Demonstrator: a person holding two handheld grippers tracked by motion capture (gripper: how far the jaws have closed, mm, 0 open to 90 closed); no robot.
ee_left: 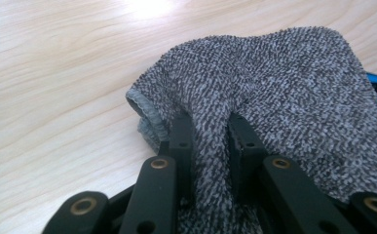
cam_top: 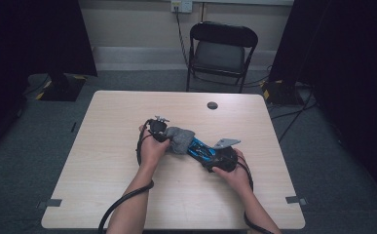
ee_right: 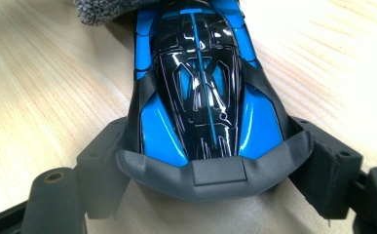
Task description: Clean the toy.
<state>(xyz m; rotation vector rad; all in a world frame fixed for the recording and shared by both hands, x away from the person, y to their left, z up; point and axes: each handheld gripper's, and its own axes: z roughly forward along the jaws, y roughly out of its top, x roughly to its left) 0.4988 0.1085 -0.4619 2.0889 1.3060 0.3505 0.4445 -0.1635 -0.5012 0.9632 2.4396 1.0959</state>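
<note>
1. A pale wood-grain counter (cam_top: 118, 195) stood on grey carpet, with a black folding chair (cam_top: 221, 51) beyond its edge at 12 o'clock and dark curtains to either side.
2. The left tool (cam_top: 169, 136), just left of the counter's centre, had its jaws nearly shut, pinching a fold of the grey knitted sock (ee_left: 283, 92).
3. The right tool (cam_top: 210, 155), at 4 o'clock from the left one, held its jaws wide, clamped on the flanks of the blue-and-black toy car (ee_right: 200, 87) near one end.
4. The car lay near the counter's centre between the two tools; the sock covered its far end, toward 10 o'clock.
</note>
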